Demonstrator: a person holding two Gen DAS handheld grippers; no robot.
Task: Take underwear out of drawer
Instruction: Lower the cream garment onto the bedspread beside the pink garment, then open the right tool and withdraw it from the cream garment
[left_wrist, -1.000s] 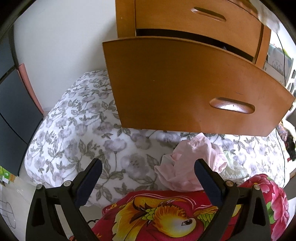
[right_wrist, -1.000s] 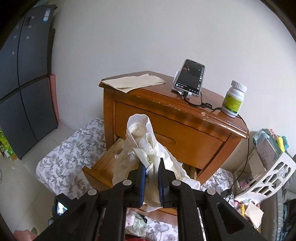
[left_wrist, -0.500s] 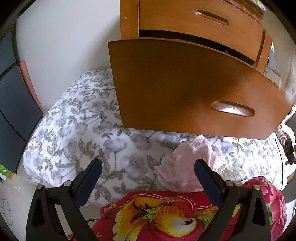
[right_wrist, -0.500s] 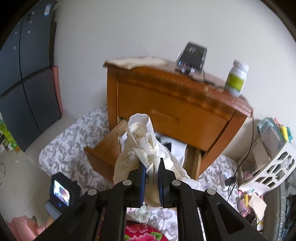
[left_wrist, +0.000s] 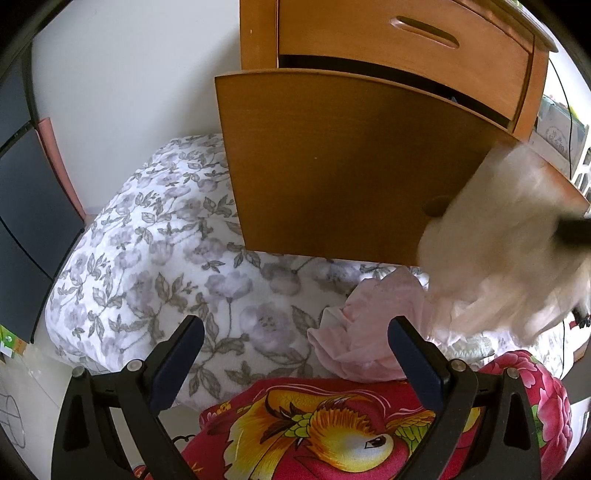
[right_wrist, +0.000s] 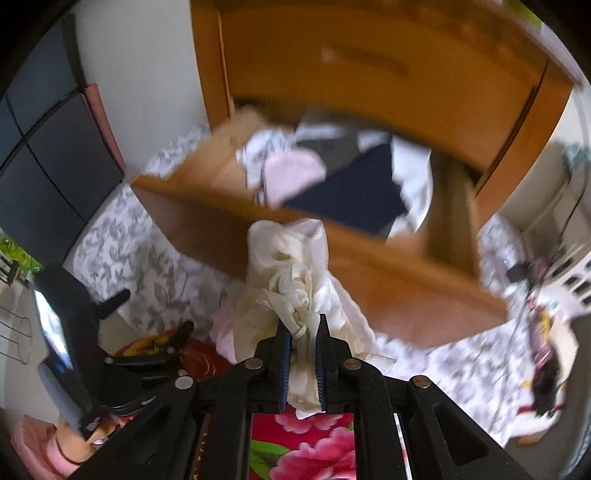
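Grip: while the right gripper (right_wrist: 302, 360) stays clenched on a bunched cream mesh undergarment (right_wrist: 291, 280), the cloth stands up between its pads, pinched low so that it cannot slip
Task thing: the cream garment hangs just in front of the pulled-out lower wooden drawer (right_wrist: 236, 229), already clear of the drawer's inside
Free tongs: the left gripper (left_wrist: 295, 360) stands released, jaws wide apart and holding nothing, parked below the drawer front, probably to keep out of the way
Drop spot: a crumpled pink garment (left_wrist: 364, 332) lies on the grey floral quilt (left_wrist: 155, 258) just under the drawer front, so the cream piece is likely bound for the same heap
Left wrist view only: the plain drawer front from outside, the pink garment on the quilt, and the cream garment as a blur at the drawer's right corner
Right wrist view only: the drawer's inside, with a folded pink cloth (right_wrist: 291, 173) and a dark navy cloth (right_wrist: 351, 192) left in it
Both views: a red floral blanket (left_wrist: 332, 424) lies nearest the cameras, below the drawer
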